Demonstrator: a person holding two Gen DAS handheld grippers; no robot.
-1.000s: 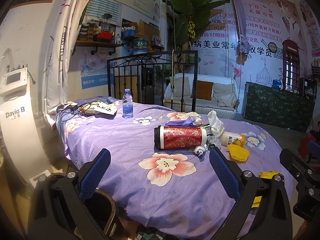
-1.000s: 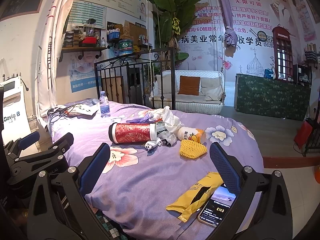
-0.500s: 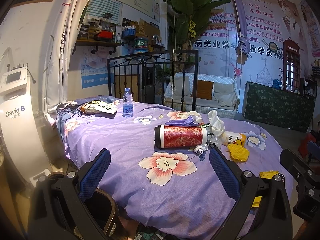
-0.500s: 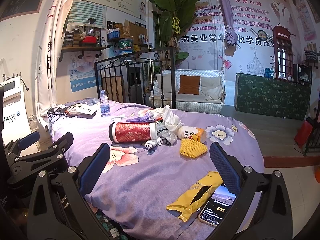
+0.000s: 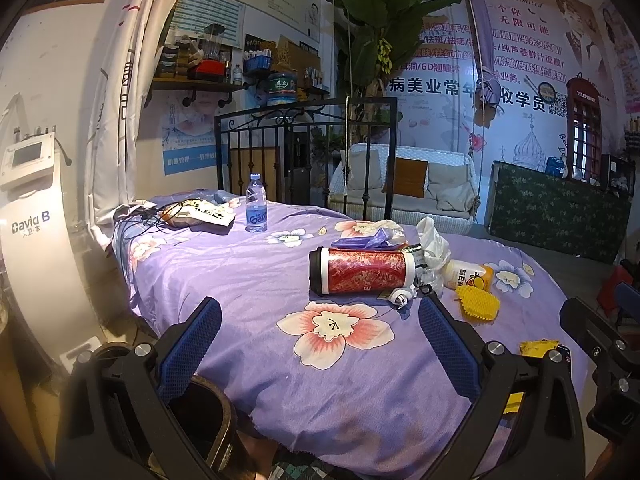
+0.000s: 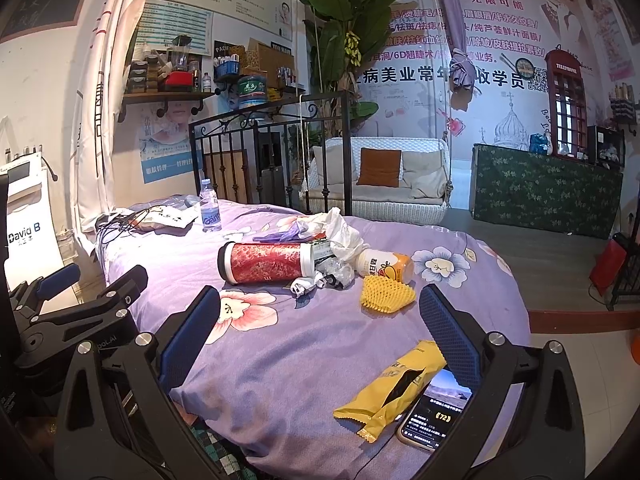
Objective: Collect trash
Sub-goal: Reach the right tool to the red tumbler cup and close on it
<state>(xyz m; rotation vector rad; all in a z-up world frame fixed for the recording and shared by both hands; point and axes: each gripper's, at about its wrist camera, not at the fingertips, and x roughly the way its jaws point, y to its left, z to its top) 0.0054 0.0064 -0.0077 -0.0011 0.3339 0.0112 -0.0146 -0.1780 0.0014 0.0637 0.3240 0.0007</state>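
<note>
The left tool (image 5: 320, 336) hovers at the near edge of a bed draped in a purple floral sheet (image 5: 248, 280), its blue-padded fingers (image 5: 188, 348) spread wide and gripping nothing. The right tool (image 6: 320, 332) hangs beside it, likewise spread and empty, over the same sheet (image 6: 288, 352).

The landmark is a red patterned tumbler (image 5: 362, 270) lying on its side mid-bed (image 6: 266, 262). The trash gathers around it: a crumpled white wrapper (image 6: 306, 284) just in front of its white-capped end, a white plastic bag (image 6: 342, 232) and purple plastic scraps (image 6: 280, 236) behind it, and a small yogurt-drink bottle (image 6: 386, 266) on its side just beyond the cap end. A yellow foam fruit net (image 6: 386, 296) lies near that bottle, on the viewer's side of the tumbler (image 5: 478, 304). Well nearer than the tumbler, by the right tool's right finger, a yellow snack wrapper (image 6: 394, 388) rests against a lit smartphone (image 6: 438, 412).

Far behind the tumbler, toward the black iron bedframe (image 5: 304, 148), a clear water bottle (image 5: 256, 208) stands upright next to a tangle of cables and a printed pouch (image 5: 196, 212).
</note>
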